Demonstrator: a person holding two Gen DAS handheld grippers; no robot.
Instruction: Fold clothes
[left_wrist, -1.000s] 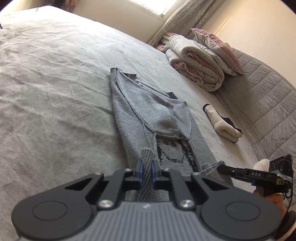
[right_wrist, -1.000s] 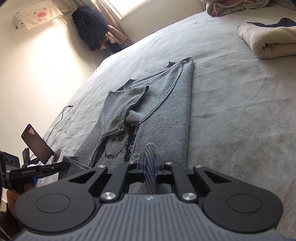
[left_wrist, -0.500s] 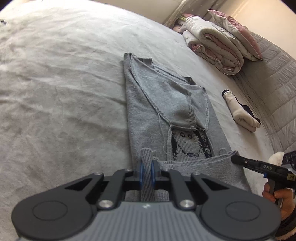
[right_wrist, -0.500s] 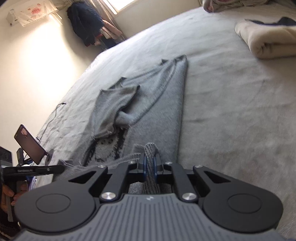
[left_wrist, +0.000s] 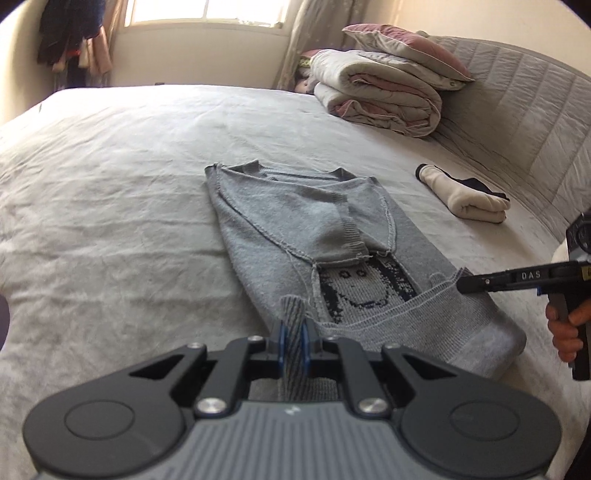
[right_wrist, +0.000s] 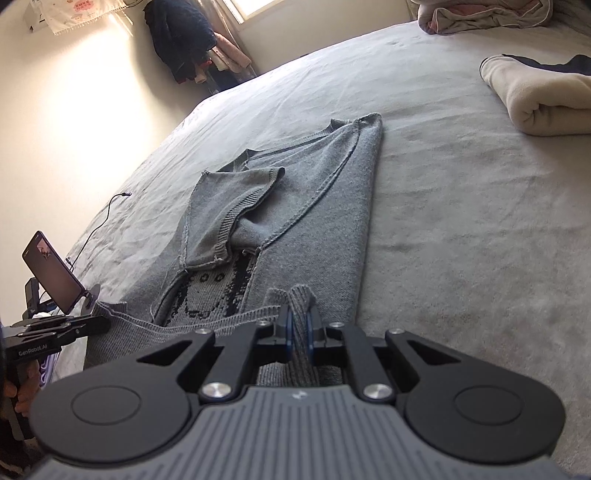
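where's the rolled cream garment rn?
The rolled cream garment lies on the bed to the right of the grey sweater in the left wrist view, near the quilted headboard.

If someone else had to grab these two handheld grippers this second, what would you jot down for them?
Left gripper: shut on the grey sweater's hem, at its left corner.
Right gripper: shut on the same hem, at the right corner.
Sweater: lies lengthwise on the bed, sleeves already folded in over the chest, hem lifted and turned toward the collar.
Left to do: probably carry the hem up to the collar, lay it flat, release.
Nearby: a rolled cream garment.
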